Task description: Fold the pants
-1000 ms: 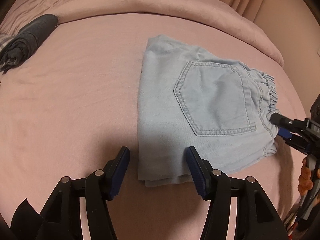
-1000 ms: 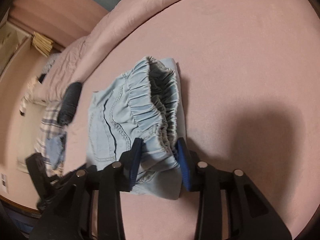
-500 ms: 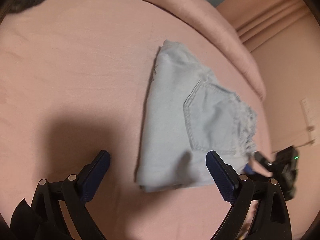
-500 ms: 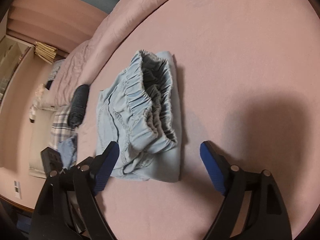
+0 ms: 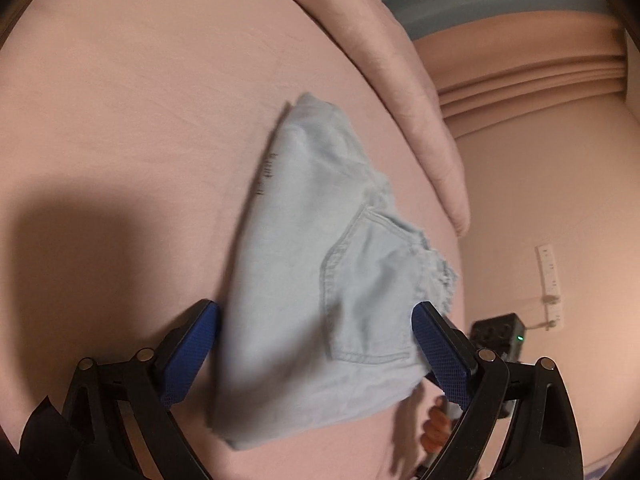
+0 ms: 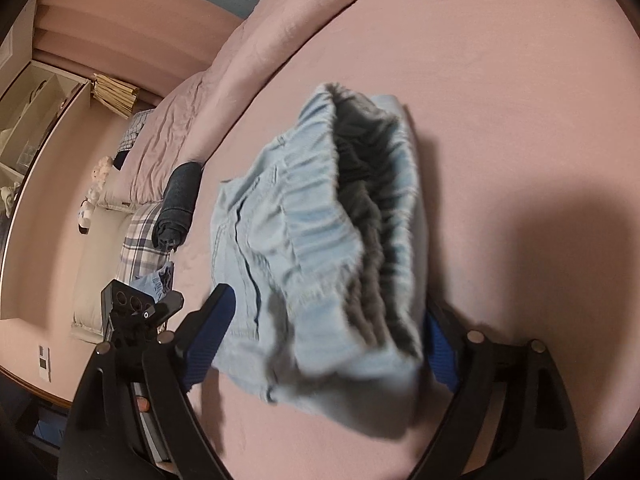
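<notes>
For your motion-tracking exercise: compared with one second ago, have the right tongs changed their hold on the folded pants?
Yes. The right tongs have let go of the elastic waistband; the jaws are opening, now straddling the folded pants on the pink bed.

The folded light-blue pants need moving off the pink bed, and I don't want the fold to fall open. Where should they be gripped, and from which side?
Judging by the pose, take the folded pants at the gathered waistband end, coming from the near side, where all layers stack together. Pinch down through the whole stack; the flat pocket side offers no edge.
</notes>
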The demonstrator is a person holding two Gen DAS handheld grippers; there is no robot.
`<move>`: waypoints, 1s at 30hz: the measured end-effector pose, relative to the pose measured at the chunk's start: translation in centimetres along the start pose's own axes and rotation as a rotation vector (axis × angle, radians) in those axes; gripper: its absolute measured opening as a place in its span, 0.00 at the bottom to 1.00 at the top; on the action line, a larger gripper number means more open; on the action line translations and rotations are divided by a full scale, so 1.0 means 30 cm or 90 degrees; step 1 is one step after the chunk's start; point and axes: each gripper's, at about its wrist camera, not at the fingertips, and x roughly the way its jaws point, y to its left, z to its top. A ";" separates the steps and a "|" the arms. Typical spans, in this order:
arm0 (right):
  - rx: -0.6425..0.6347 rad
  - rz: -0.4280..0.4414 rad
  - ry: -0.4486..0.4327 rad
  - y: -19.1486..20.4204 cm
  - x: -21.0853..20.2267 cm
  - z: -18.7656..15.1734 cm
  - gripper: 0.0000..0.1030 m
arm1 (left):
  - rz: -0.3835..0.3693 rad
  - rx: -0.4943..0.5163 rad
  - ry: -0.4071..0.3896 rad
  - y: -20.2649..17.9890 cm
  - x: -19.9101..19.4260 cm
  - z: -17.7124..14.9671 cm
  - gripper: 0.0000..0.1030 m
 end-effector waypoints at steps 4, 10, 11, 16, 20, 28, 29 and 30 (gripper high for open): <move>-0.015 -0.013 -0.005 0.024 0.023 0.016 0.78 | 0.042 0.040 0.001 -0.038 0.022 -0.016 0.82; -0.049 -0.046 -0.011 0.026 0.011 0.008 0.47 | 0.089 0.019 0.001 -0.005 0.011 -0.019 0.32; -0.049 -0.048 -0.011 0.021 0.009 0.009 0.46 | 0.081 0.012 0.001 0.008 0.007 -0.018 0.27; -0.085 -0.080 -0.023 0.057 0.005 0.003 0.38 | 0.090 0.030 -0.011 -0.005 -0.001 -0.034 0.14; -0.132 -0.117 -0.050 0.119 -0.017 -0.013 0.35 | 0.093 0.058 -0.039 -0.056 -0.035 -0.056 0.12; -0.202 -0.118 -0.084 0.204 -0.073 -0.060 0.33 | 0.142 0.167 -0.087 -0.223 -0.092 -0.129 0.12; -0.208 -0.118 -0.087 0.215 -0.078 -0.067 0.33 | 0.150 0.181 -0.092 -0.240 -0.103 -0.136 0.12; -0.216 -0.117 -0.093 0.229 -0.090 -0.070 0.33 | 0.155 0.189 -0.095 -0.251 -0.112 -0.139 0.12</move>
